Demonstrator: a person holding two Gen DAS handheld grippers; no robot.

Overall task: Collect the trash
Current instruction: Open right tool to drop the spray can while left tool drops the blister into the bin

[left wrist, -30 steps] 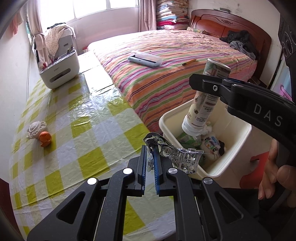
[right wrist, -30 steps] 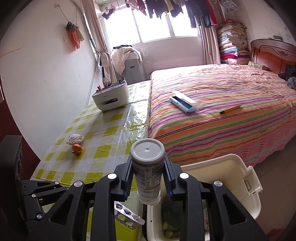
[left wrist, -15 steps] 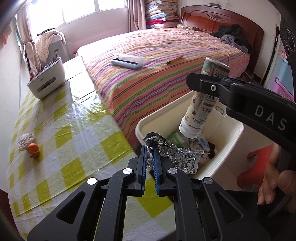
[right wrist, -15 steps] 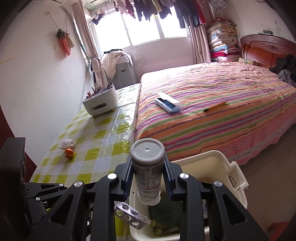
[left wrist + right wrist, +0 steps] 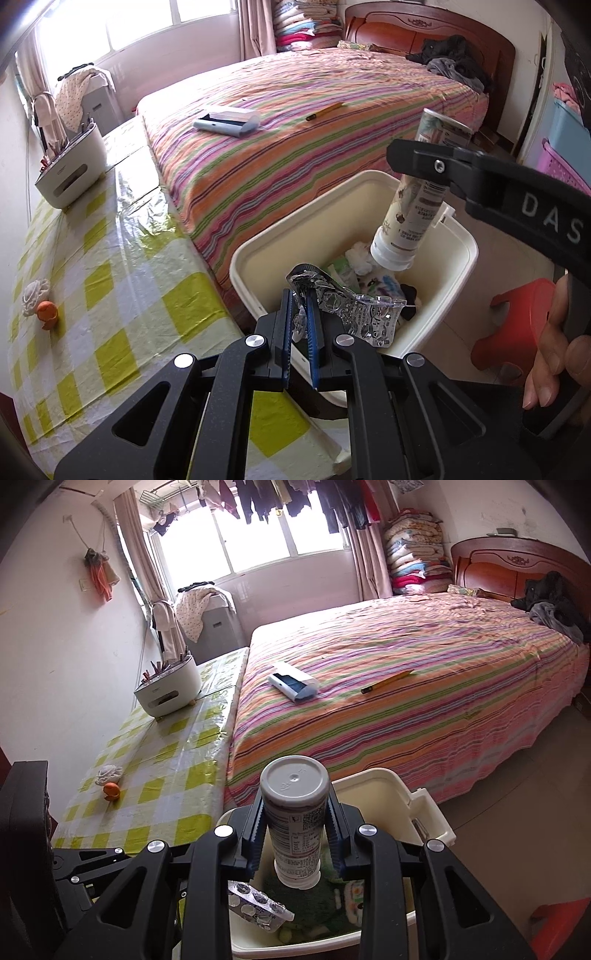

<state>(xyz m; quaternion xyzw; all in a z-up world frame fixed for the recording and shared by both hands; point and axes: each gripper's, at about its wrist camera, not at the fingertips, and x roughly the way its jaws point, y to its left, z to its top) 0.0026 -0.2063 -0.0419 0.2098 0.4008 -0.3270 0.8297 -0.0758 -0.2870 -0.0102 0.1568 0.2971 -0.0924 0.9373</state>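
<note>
Bedroom w/ striped bed (image 5: 406, 709); checked tablecloth (image 5: 110, 280) at left. Cream bin (image 5: 458, 258) sits on floor between them, already holding refuse. Left gripper (image 5: 300, 295) angled steeply down, jaws pinched on crumpled blister pack (image 5: 354, 310), which overhangs bin's near rim. Right gripper (image 5: 293, 821) tilted down over bin, clamping inverted lotion tube (image 5: 295, 823), cap lowest; person's hand (image 5: 557, 350) on its grip.

The red stool (image 5: 517, 328) (lower right) is half hidden behind a hand (image 5: 554, 354).
</note>
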